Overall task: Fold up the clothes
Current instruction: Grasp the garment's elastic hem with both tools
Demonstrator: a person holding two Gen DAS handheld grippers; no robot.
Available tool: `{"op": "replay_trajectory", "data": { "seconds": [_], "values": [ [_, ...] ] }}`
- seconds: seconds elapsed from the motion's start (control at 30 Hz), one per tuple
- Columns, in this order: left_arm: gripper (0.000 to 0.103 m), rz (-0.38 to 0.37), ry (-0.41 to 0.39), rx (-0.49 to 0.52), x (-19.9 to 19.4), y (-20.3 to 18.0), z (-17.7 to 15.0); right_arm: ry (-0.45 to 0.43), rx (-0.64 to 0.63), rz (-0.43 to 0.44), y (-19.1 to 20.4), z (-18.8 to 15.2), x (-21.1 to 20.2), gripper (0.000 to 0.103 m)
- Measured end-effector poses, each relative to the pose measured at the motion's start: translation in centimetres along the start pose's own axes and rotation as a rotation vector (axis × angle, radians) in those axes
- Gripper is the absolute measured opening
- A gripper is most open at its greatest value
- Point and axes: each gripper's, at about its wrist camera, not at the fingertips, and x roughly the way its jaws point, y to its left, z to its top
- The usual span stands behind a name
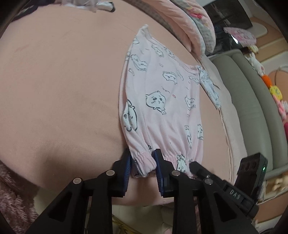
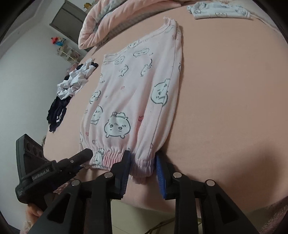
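A pale pink pyjama garment (image 1: 162, 100) (image 2: 133, 93) printed with cartoon faces lies flat on the pink bed sheet (image 1: 54, 90), its gathered elastic edge towards me. My left gripper (image 1: 143, 162) is shut on the left end of that elastic edge, the cloth bunched between its blue pads. My right gripper (image 2: 143, 160) is shut on the right end of the same edge. Each view shows the other gripper beside it: the right gripper (image 1: 196, 167) and the left gripper (image 2: 86, 153), both with tips at the elastic edge.
A folded pink quilt (image 2: 100, 23) lies at the head of the bed. A heap of white and dark clothes (image 2: 72, 86) sits by the left edge, a pale blue printed garment (image 2: 216, 10) far back. A grey cushioned seat (image 1: 252, 100) and soft toys (image 1: 275, 91) stand beside the bed.
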Motion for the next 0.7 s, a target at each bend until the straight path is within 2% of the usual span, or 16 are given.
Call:
{"op": "replay_trajectory", "data": {
  "seconds": [0.03, 0.07, 0.23, 0.33, 0.4, 0.47, 0.5, 0.57, 0.6, 0.67, 0.7],
  "values": [
    [0.016, -0.003, -0.004, 0.004, -0.5, -0.3, 0.0, 0.003, -0.005, -0.001, 0.2, 0.2, -0.4, 0.017],
    [0.016, -0.008, -0.008, 0.008, -1.0, -0.6, 0.0, -0.005, -0.011, 0.007, 0.5, 0.3, -1.1, 0.015],
    [0.015, -0.013, 0.009, 0.04, -2.1, -1.9, -0.2, -0.081, -0.036, 0.034, 2.2, 0.8, -5.0, 0.014],
    [0.016, 0.016, 0.05, 0.053, -0.9, -1.7, -0.8, -0.032, -0.028, -0.006, 1.6, 0.1, -4.4, 0.014],
    [0.02, 0.028, 0.094, 0.025, 0.5, -0.8, -1.2, 0.056, -0.005, -0.066, 0.2, -0.9, -2.2, 0.014],
    [0.021, -0.025, 0.109, -0.049, 0.1, 0.2, -0.6, 0.048, 0.029, -0.028, -1.2, -1.3, -2.0, 0.015],
    [0.023, -0.013, 0.092, -0.041, -0.4, 0.2, -0.4, 0.056, 0.055, -0.008, -1.4, -1.0, -2.4, 0.018],
    [0.024, 0.013, 0.056, -0.019, -1.4, 0.3, -0.2, 0.009, 0.052, -0.007, -1.1, -0.6, -3.9, 0.022],
    [0.024, 0.021, 0.03, -0.01, -1.9, 0.3, -0.1, -0.035, 0.024, -0.034, -0.8, -0.5, -4.6, 0.022],
    [0.024, 0.001, -0.014, -0.003, -2.6, 0.4, 0.1, -0.129, -0.038, -0.093, -0.1, -0.4, -6.2, 0.022],
    [0.024, -0.009, -0.031, 0.004, -2.9, 0.4, 0.3, -0.147, -0.057, -0.102, 0.1, -0.4, -6.3, 0.022]
  ]
}}
